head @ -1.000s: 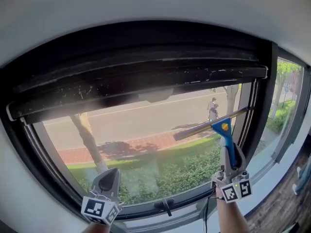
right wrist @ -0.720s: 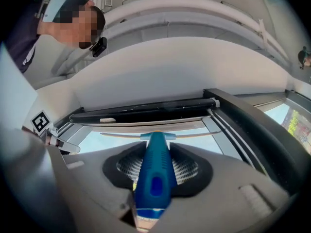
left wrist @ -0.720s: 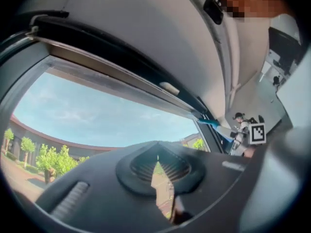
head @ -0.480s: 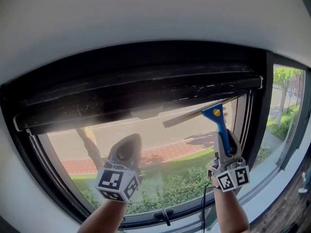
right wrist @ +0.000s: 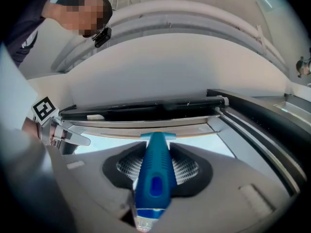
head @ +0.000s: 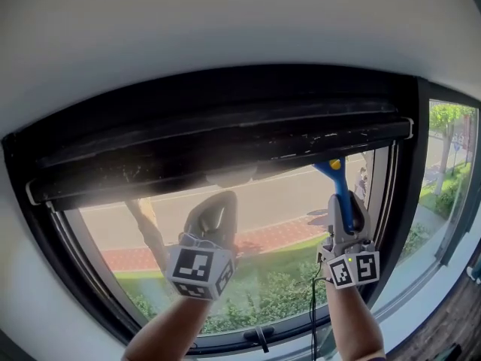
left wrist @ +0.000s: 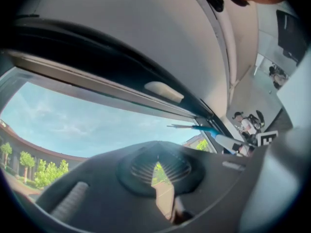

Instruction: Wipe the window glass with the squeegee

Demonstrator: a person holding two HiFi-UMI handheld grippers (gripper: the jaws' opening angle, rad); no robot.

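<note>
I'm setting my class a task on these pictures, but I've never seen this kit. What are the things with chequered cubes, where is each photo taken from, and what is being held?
A person holds a two-jaw gripper in each hand; the cubes are part of them. The wide picture comes from a camera on the person's head, the other two from cameras riding on each gripper. The right gripper clamps the blue squeegee by its handle, raised to the top of the window glass. The left gripper is shut and empty.
</note>
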